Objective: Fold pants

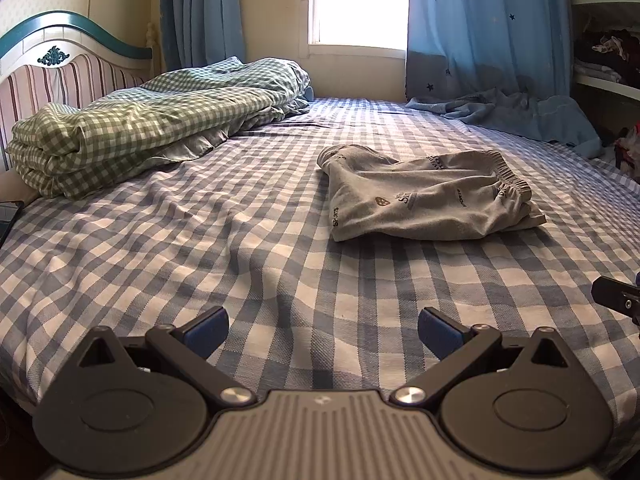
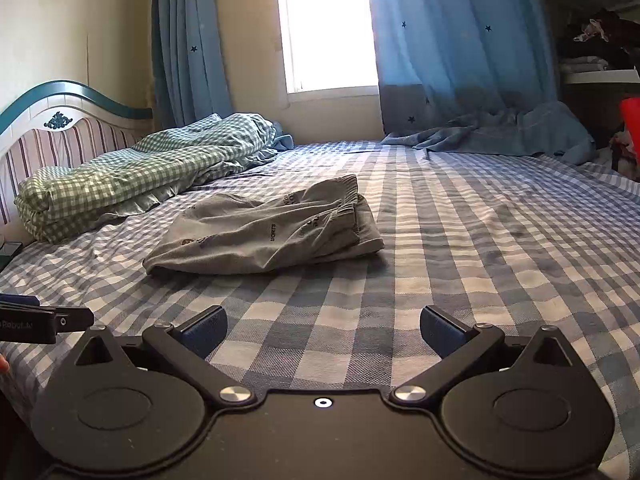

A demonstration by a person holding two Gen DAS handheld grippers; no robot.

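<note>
The grey pants (image 1: 424,200) lie folded into a small bundle on the blue checked bed sheet (image 1: 200,248), waistband to the right. They also show in the right wrist view (image 2: 264,236), left of centre. My left gripper (image 1: 323,330) is open and empty, low over the sheet, well short of the pants. My right gripper (image 2: 323,330) is open and empty, also near the front of the bed. Part of the right gripper (image 1: 618,296) shows at the right edge of the left wrist view; part of the left gripper (image 2: 44,322) shows at the left edge of the right wrist view.
A green checked duvet (image 1: 152,120) is piled at the left by the striped headboard (image 1: 68,72). Blue curtains (image 1: 488,32) hang at the back, their hem spilling onto the bed. Shelves with clothes (image 1: 608,52) stand at the right. A dark phone-like thing (image 1: 8,216) lies at the left edge.
</note>
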